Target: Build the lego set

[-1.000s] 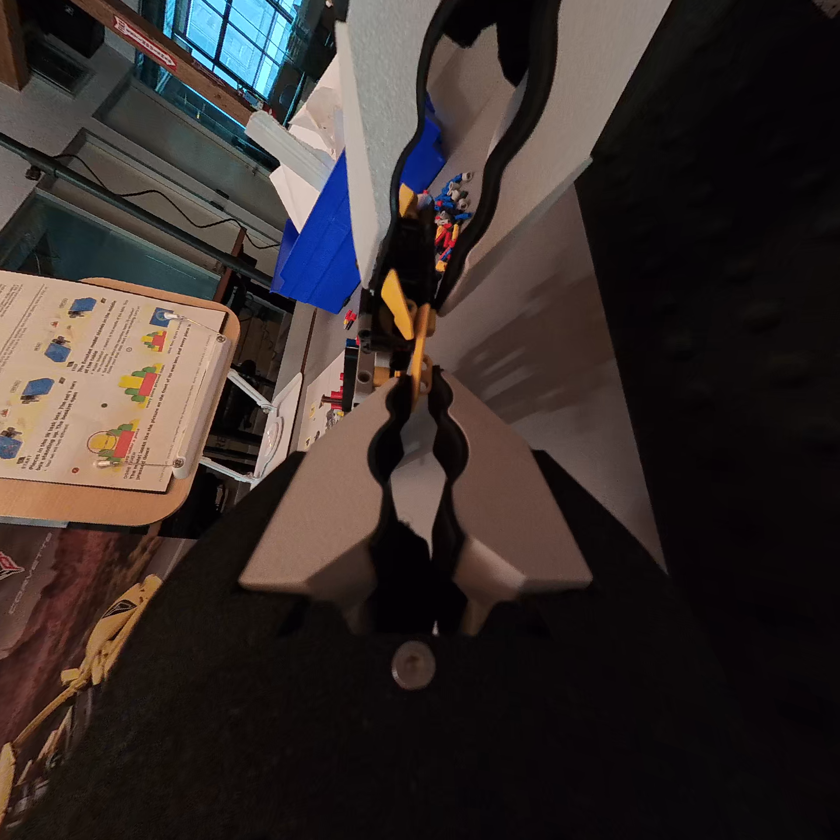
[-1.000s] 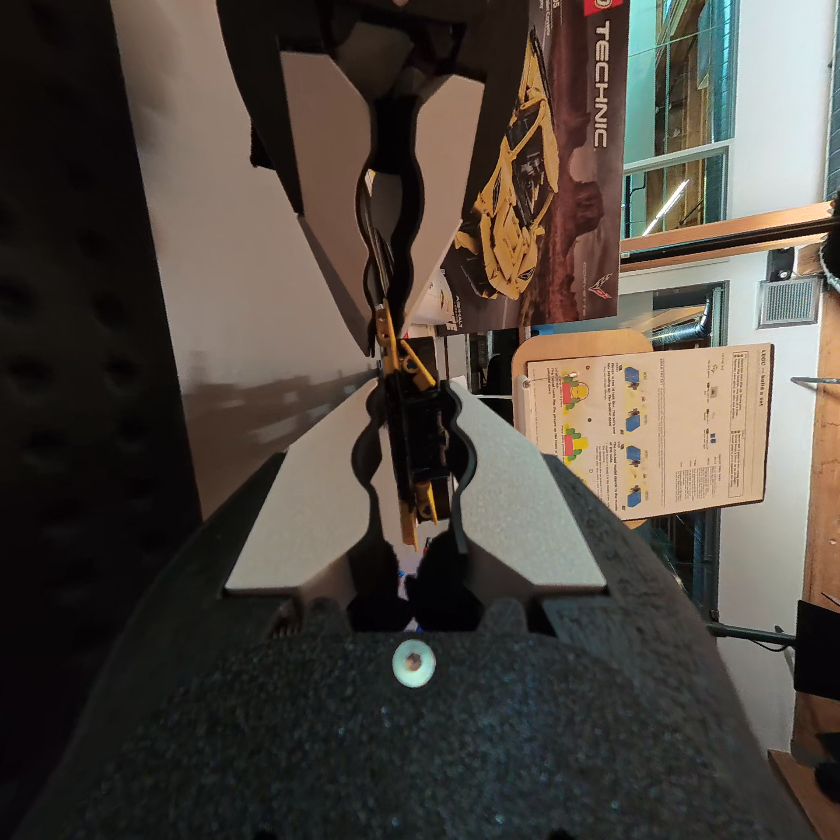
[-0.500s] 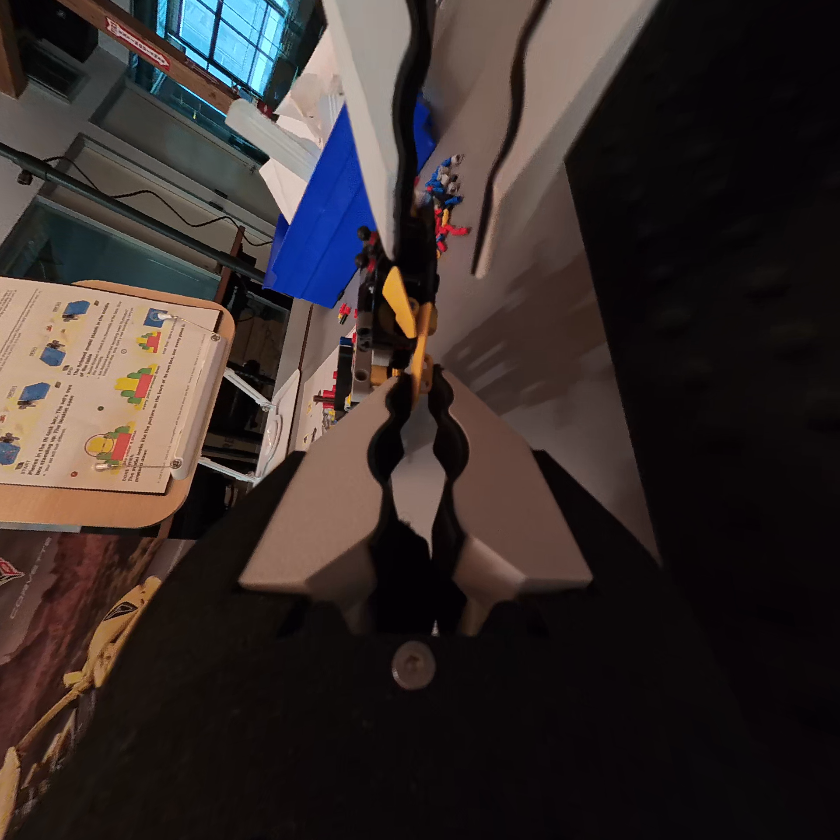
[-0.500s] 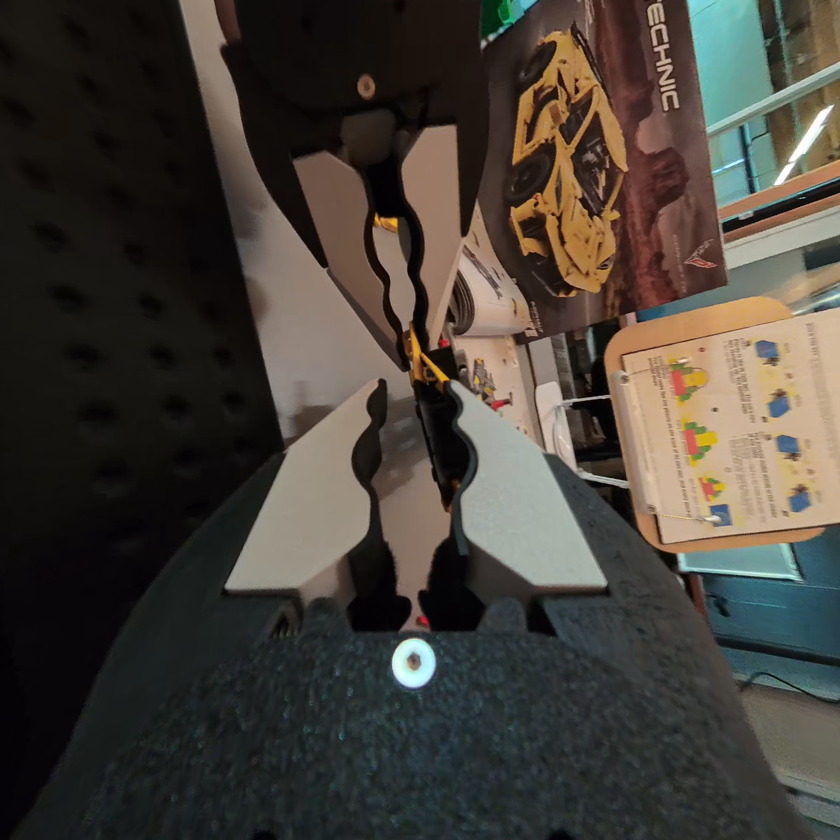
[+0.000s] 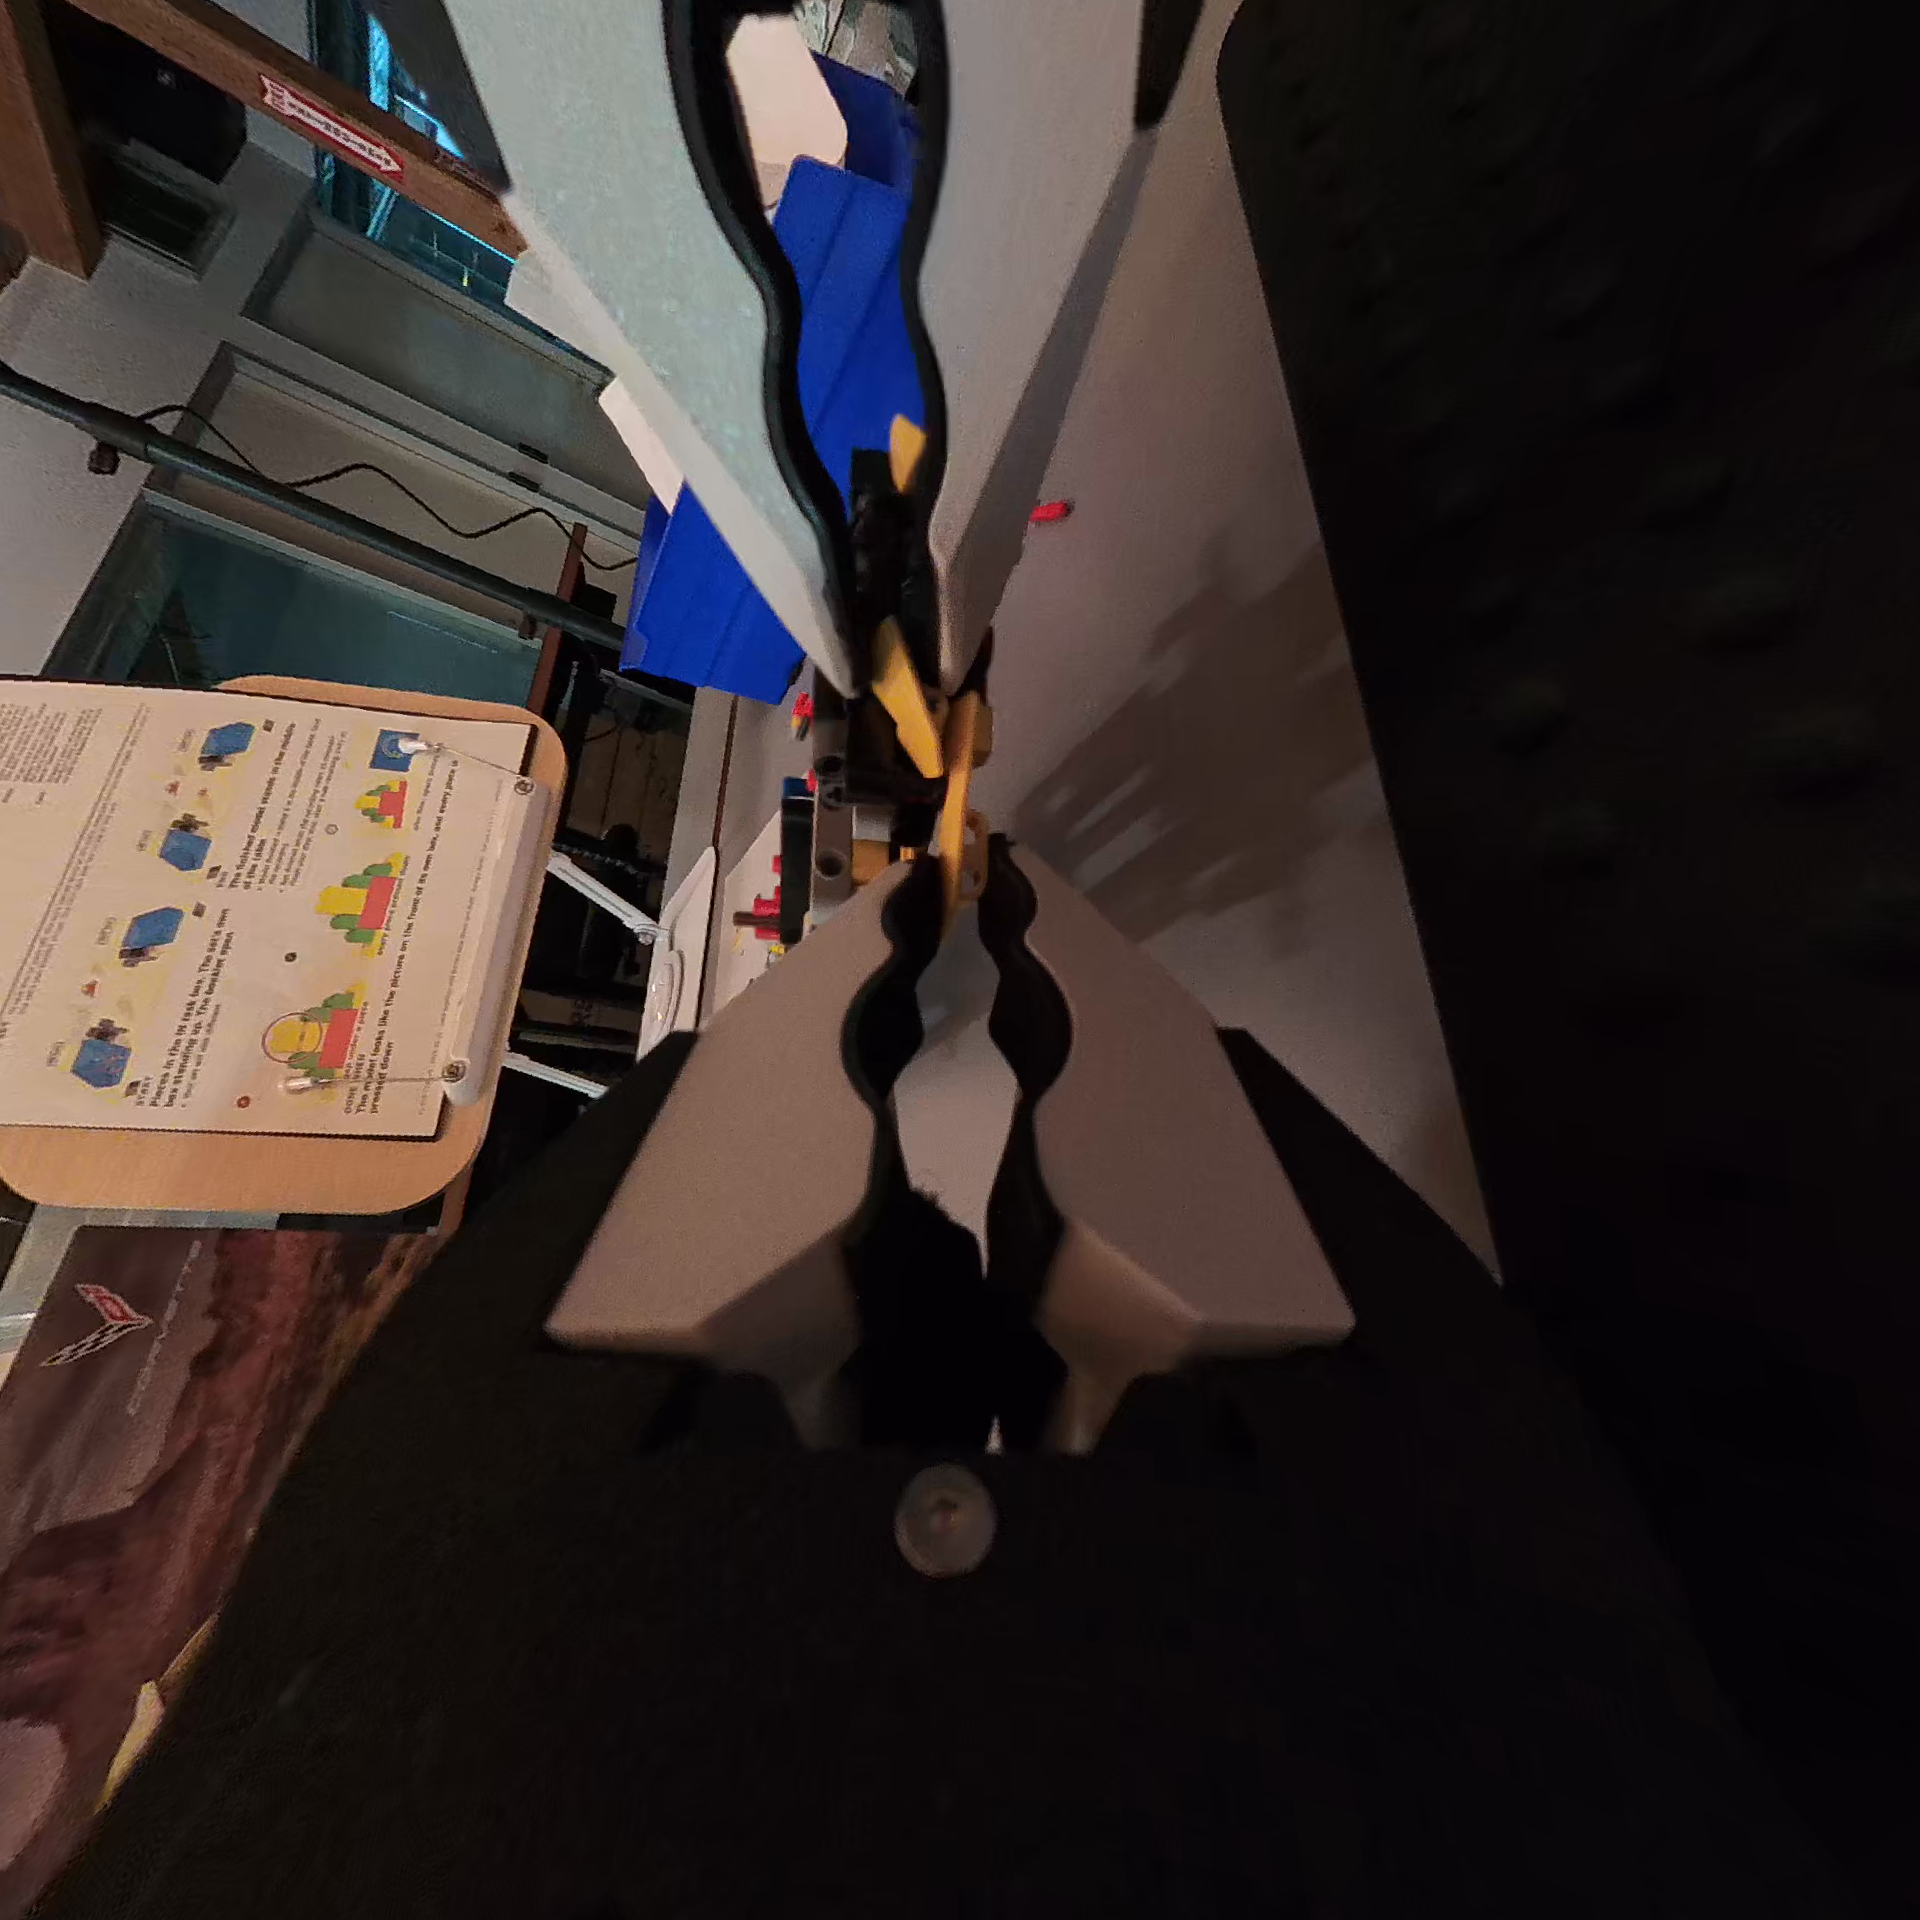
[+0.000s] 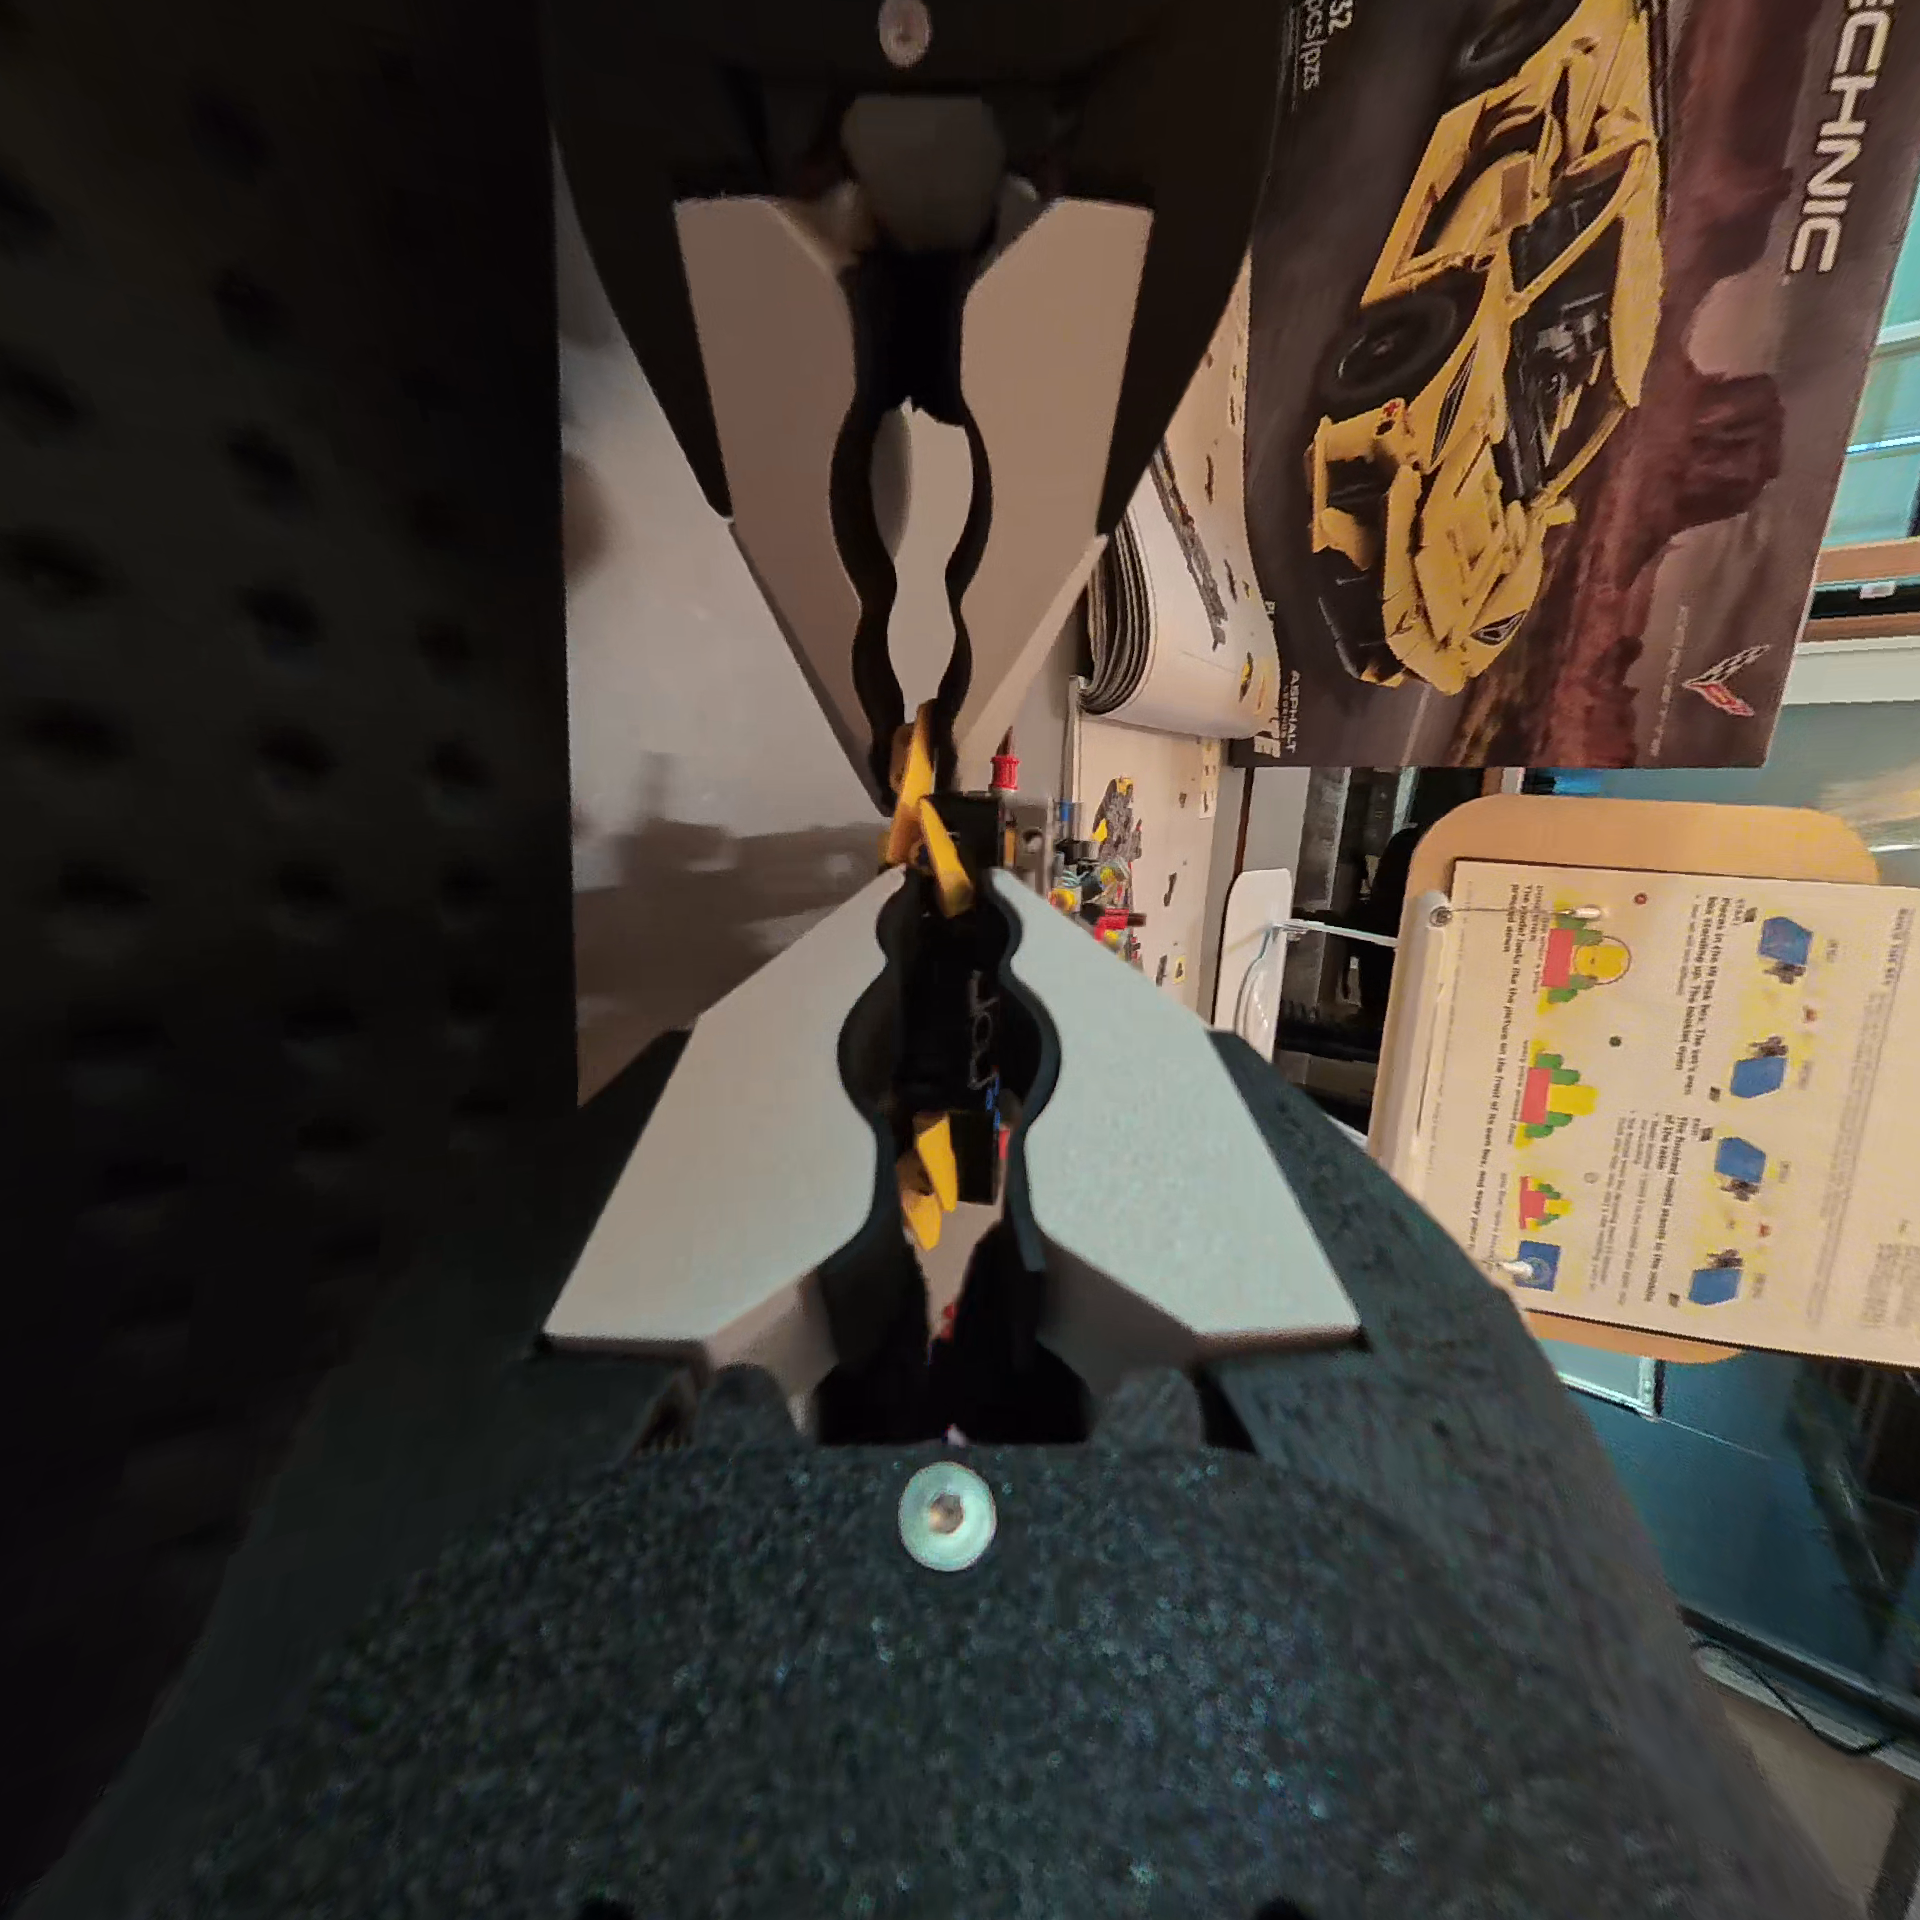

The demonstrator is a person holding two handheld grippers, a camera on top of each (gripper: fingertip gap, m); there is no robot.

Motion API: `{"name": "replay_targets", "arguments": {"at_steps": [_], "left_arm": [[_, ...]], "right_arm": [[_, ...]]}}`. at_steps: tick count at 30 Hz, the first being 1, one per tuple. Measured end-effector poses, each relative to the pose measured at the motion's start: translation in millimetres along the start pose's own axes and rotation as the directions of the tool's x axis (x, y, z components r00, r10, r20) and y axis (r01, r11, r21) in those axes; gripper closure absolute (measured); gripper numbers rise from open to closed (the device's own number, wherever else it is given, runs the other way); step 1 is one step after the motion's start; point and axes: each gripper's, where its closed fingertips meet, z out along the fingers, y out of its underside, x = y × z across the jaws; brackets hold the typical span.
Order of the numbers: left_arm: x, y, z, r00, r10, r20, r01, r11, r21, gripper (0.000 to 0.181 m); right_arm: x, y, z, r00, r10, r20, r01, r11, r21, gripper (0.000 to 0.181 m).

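Note:
A small black and yellow lego assembly (image 6: 940,1039) hangs above the table between my two grippers, which point tip to tip. My right gripper (image 6: 945,894) is shut on the black body of the assembly. In the left wrist view it comes down from the top (image 5: 904,675) with the assembly (image 5: 883,582) between its pads. My left gripper (image 5: 951,878) is shut on a thin yellow piece (image 5: 956,800) at the assembly's end. In the right wrist view the left gripper (image 6: 920,769) hangs from the top, pinching that yellow piece (image 6: 914,774).
A lego box (image 6: 1538,395) with a yellow car picture, an open booklet (image 6: 1174,623) and a picture sheet on a wooden board (image 6: 1662,1091) stand behind. Loose pieces (image 6: 1101,894) lie on the white table (image 5: 1195,779). A blue bin (image 5: 842,312) sits farther off. A black foam panel (image 5: 1610,727) runs alongside. My left and right fingertips are right by each other.
The right gripper, shut on the assembly a second ago, opened half a second ago and has shut on it again. The left gripper kept its hold on the yellow piece.

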Motion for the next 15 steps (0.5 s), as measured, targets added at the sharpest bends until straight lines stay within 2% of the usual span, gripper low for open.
{"name": "replay_targets", "arguments": {"at_steps": [3,9,12,15], "left_arm": [[-0.1,0.0,-0.2,1.000,-0.017,-0.005,0.017,1.000,0.004,0.176],[-1.0,-0.5,1.3,1.000,-0.025,-0.005,0.025,1.000,0.007,0.176],[2.8,0.0,2.5,1.000,-0.012,-0.016,0.012,1.000,0.005,0.175],[5.6,1.7,2.9,1.000,-0.009,-0.026,0.009,1.000,0.002,0.175]], "right_arm": [[1.0,-1.3,-0.8,0.999,0.038,-0.013,-0.038,0.999,-0.004,0.176],[0.9,1.5,-1.7,0.957,0.270,-0.108,-0.270,0.963,0.016,0.177],[-4.3,2.6,-1.2,0.948,0.290,-0.134,-0.291,0.957,0.017,0.177],[-8.7,2.9,0.6,0.920,0.377,-0.105,-0.377,0.926,0.021,0.177]]}}
